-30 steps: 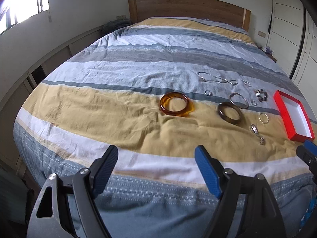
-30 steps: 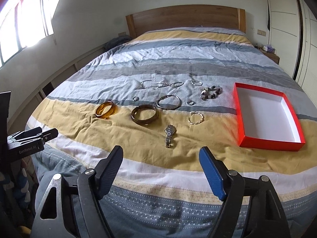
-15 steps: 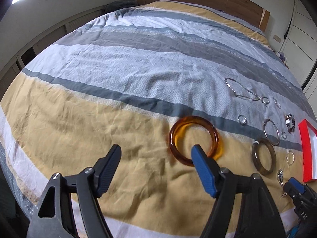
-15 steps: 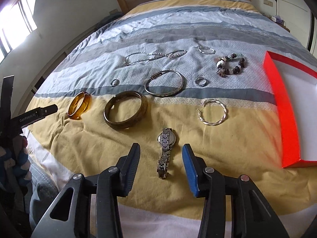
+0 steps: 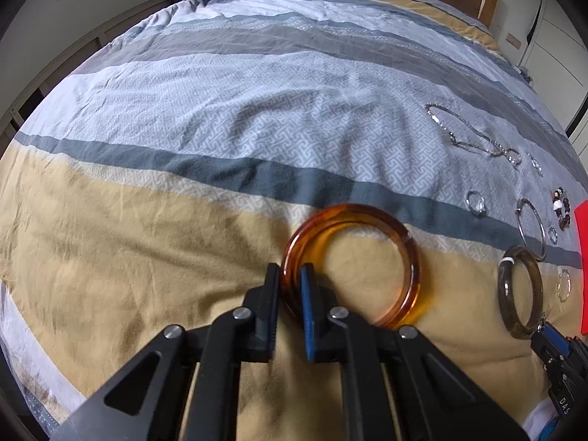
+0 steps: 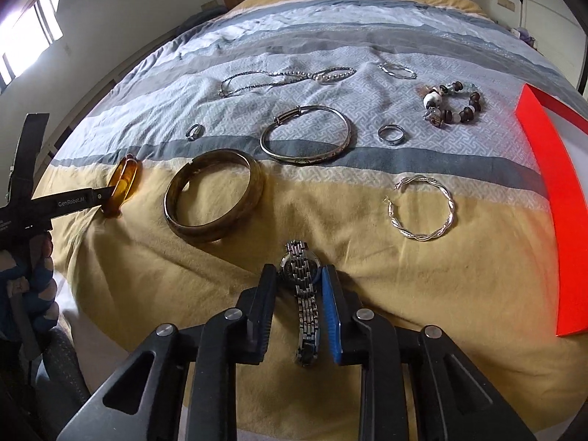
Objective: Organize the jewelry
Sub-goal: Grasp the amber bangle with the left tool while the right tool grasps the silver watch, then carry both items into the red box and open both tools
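Jewelry lies spread across the yellow and grey bands of a striped bed cover [image 6: 367, 294]. Left gripper [image 5: 290, 275]: fingers closing, pads pressed on either side of the near-left rim of the amber bangle [image 5: 367, 220], one finger outside the ring and one inside it. Bangle rests on the yellow band, near the dark grey stripe.

Right gripper [image 6: 297, 279]: fingers closing, with the silver watch [image 6: 296, 268] between them. Watch lies lengthwise along the fingers; small gaps show on both sides of its strap, so no contact is confirmed.

Beyond the watch: brown bangle [image 6: 217, 198] to the left, twisted silver hoop [image 6: 422, 205] to the right, thin silver bangle [image 6: 305, 139] farther back. Beaded bracelet [image 6: 452, 104], two small rings and a chain necklace [image 6: 283, 77] lie on the grey patterned band. Red box [image 6: 558, 198] sits at the right edge, interior mostly out of view.
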Demonstrator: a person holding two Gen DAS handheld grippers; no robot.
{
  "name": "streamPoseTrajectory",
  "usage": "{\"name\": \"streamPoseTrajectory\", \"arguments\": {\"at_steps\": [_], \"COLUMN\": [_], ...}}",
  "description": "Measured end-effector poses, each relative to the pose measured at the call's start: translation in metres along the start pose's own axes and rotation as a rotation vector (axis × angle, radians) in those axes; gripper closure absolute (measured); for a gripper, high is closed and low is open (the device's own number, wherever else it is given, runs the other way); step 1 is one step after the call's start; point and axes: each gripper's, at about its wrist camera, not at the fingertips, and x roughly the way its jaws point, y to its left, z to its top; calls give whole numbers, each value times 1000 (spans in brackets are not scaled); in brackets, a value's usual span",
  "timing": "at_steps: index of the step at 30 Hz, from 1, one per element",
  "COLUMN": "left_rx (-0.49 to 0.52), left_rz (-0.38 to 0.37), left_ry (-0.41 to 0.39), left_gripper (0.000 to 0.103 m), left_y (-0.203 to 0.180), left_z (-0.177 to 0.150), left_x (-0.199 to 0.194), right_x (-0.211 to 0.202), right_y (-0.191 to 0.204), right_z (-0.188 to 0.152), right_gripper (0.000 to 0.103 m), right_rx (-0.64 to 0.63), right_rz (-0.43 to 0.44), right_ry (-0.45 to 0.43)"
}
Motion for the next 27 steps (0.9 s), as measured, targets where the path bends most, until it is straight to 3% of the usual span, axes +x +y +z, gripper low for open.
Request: {"name": "streamPoseTrajectory", "arguments": {"at_steps": [9, 19, 27], "left_rx": [-10, 14, 82], "left_rz": [4, -1, -38], "left_ry": [-47, -134, -192], "left_gripper": [95, 95, 95], "left_y": [-4, -15, -59], "left_z": [-13, -39, -61], "left_x": [-39, -120, -178], "right_x": [-30, -107, -173], "right_y": [1, 9, -8], "right_z": [-2, -16, -40], "right_gripper": [78, 79, 79], "right_rx": [-7, -21, 0], "right_rz": [41, 79, 79], "right_ry": [-50, -167, -270]}}
